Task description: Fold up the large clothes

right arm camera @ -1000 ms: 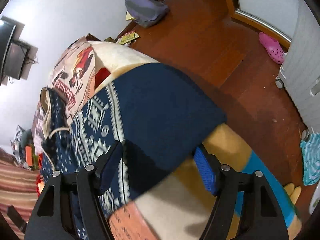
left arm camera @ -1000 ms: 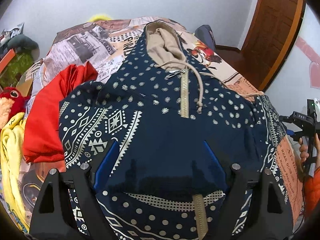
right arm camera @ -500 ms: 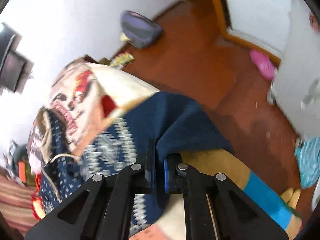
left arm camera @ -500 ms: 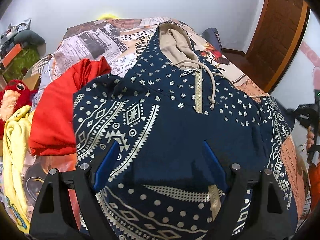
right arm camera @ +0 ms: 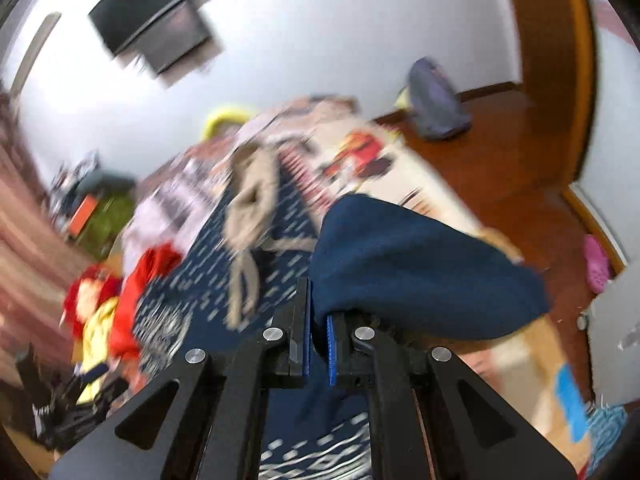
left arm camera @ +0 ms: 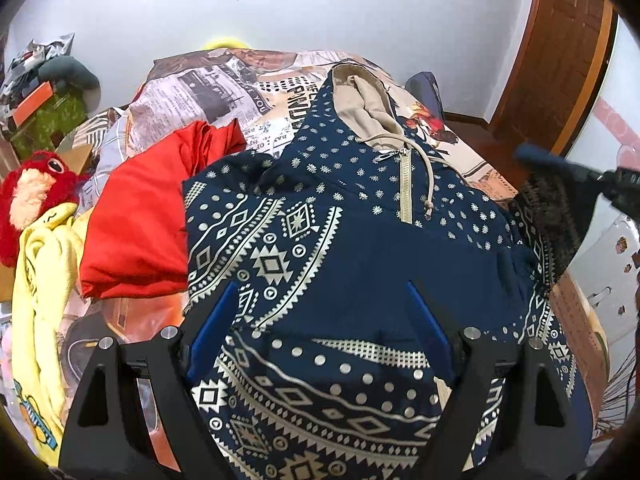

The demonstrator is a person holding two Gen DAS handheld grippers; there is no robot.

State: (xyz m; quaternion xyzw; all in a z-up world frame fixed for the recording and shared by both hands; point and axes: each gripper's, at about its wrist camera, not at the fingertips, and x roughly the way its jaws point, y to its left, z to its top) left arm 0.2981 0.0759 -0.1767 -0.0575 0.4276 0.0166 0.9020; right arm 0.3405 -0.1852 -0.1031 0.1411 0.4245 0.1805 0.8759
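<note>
A navy hoodie [left arm camera: 360, 248] with white geometric print, a beige hood and a front zip lies spread on the bed. Over its lower hem my left gripper [left arm camera: 320, 320] hangs open, nothing between its blue pads. My right gripper [right arm camera: 318, 320] is shut on the hoodie's plain navy sleeve cuff [right arm camera: 408, 264] and holds it lifted above the bed. In the left wrist view that raised sleeve [left arm camera: 548, 208] hangs from the right gripper at the far right edge. The right wrist view is blurred.
A red garment [left arm camera: 148, 216] lies left of the hoodie, with a yellow cloth [left arm camera: 40, 280] and a red plush toy [left arm camera: 36, 184] beyond it. The bed cover [left arm camera: 208, 92] has a newspaper print. A wooden door [left arm camera: 560, 52] and floor lie to the right.
My right gripper shut on the sleeve cuff and lifted it up off the bed while rolling. The left gripper drifted a little and stayed open over the hem.
</note>
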